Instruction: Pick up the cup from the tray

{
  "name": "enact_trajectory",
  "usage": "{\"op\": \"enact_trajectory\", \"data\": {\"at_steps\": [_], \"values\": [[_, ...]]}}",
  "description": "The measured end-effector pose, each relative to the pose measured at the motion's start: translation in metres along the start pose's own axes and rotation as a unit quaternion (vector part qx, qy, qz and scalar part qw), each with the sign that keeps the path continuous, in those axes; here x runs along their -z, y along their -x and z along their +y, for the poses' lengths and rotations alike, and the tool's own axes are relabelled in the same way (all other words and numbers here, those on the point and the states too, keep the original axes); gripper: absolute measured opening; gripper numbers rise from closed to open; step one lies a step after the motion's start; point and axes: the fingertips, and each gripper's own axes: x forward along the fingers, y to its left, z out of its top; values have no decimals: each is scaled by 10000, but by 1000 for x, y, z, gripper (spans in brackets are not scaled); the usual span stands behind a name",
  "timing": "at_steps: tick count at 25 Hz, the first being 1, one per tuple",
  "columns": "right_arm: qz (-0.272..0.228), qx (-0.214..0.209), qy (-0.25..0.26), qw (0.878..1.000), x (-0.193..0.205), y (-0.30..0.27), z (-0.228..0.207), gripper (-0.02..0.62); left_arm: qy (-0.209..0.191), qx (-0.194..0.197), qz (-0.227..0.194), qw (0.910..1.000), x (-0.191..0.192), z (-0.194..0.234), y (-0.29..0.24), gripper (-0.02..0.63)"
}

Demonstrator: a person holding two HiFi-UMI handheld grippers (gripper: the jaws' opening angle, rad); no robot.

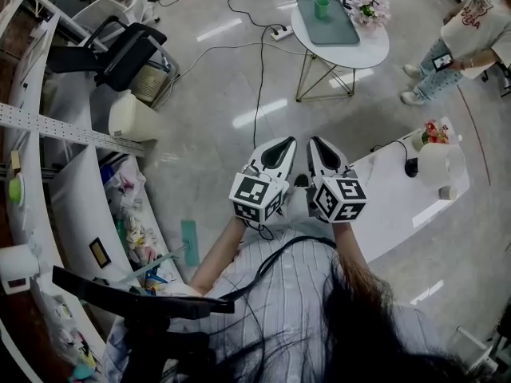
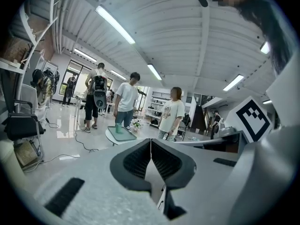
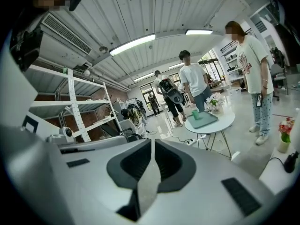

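Head view: spotting a small green plastic cup (image 1: pixel 321 8) standing upright by the far edge of a grey-green rectangular tray (image 1: pixel 339 30), well ahead of left gripper (image 1: pixel 279 152) and right gripper (image 1: pixel 322 152), open floor (image 1: pixel 231 78) lying between. Left gripper view: clenching on nothing, cup (image 2: pixel 118 128) far leftward. Right gripper view: clenching emptily, cup (image 3: pixel 195 114) far rightward.

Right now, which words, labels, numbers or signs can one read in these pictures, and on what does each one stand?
No text can be read with certainty.
On the T-shirt of the bystander at the right: a pinkish print, too blurred to read.
On the left cube and the right cube: black-and-white square patterns only, no words.
On the small dark card at the left: too small to read.
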Motion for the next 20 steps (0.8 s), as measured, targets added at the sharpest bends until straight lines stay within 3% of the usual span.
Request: {"op": "enact_trajectory", "data": {"at_steps": [8,20], "values": [[116,101,-39,9999,-14,-43,-28,41,47,12,89,9999,-9,30,-41,15],[132,-83,124,9998,-81,-137,-98,41,95,-273,-34,9996,-59,90,-150,15]]}}
